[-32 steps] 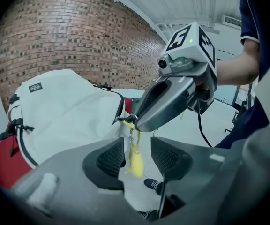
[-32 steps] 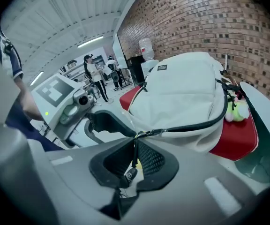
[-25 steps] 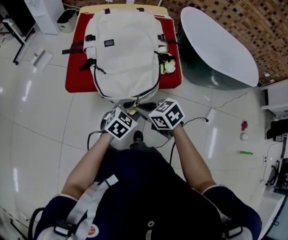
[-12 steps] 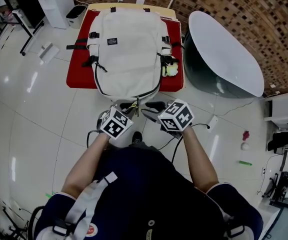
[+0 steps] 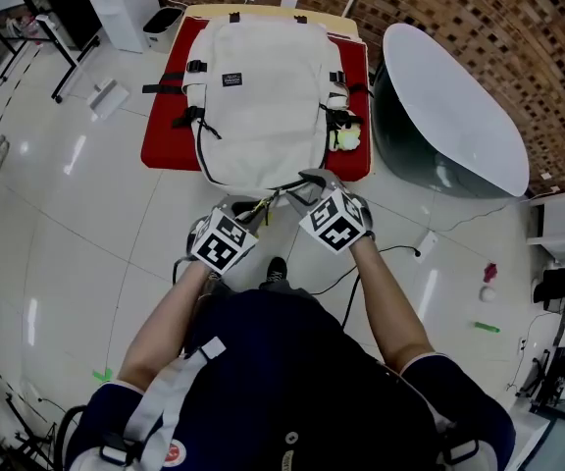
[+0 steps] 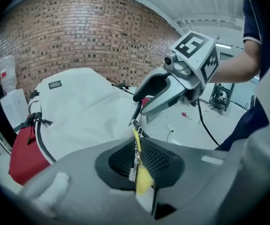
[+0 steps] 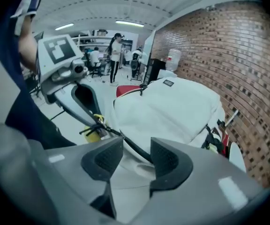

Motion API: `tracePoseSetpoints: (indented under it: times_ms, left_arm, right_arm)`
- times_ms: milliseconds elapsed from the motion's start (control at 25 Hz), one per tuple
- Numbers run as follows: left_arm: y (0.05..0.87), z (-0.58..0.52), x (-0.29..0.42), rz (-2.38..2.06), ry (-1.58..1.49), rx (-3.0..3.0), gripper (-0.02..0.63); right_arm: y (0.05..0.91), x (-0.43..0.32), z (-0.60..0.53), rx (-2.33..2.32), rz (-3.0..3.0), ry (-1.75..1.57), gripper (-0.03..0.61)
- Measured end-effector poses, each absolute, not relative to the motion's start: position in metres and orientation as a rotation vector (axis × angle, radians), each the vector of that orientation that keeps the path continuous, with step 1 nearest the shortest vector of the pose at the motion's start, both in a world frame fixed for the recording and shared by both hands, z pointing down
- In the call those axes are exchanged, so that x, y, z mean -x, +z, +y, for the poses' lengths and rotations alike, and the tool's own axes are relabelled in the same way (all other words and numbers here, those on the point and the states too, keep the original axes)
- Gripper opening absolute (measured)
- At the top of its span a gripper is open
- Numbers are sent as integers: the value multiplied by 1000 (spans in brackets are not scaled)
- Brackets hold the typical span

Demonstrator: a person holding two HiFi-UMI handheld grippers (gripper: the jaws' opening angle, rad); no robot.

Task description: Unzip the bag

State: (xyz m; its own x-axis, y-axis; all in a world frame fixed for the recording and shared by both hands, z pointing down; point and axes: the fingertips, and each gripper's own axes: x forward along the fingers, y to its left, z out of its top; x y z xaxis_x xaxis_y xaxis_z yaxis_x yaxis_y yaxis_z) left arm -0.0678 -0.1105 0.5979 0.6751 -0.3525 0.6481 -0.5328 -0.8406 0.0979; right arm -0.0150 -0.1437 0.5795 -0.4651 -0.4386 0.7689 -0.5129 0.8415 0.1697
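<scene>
Bag [image 5: 263, 96] lay flat on the red-topped desk [image 5: 165, 145], long axis pointing away from the person, near end at both claws: left claw [image 6: 137, 164] had just closed on the yellow zipper pull [image 6: 136, 139], while right claw [image 7: 134, 159] had just opened wide, straddling the zipper line [image 7: 136, 150] ungripped.

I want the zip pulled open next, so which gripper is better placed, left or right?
Probably the left gripper: its fingers have just closed on the yellow zipper pull tab of the white fabric backpack. The right gripper has just opened its fingers, which only straddle the black zipper track.
</scene>
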Motion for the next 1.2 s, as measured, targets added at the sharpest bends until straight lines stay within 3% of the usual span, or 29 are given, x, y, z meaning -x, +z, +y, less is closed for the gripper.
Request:
tracePoseSetpoints:
  times_ms: [200,320,520,1000,1200]
  left_arm:
    - [596,-106,78,-703,921,-2599,31]
    - [600,-107,83,-715,925,-2582,31]
    - [600,-112,96,-756,924,-2565,28]
    - [599,-119,165,-865,972,-2469,29]
    - [601,-122,198,-912,992,-2428,29]
  right_arm:
    - [607,10,-141,-507,-2004,-21,175]
    - [614,6,-141,-470,-1965,-57,131]
    - [616,3,-142,-460,-1936,-91,109]
    - [613,-7,-145,-513,-1906,-73,37]
    - [617,-8,-146,-519,-1891,-46,36]
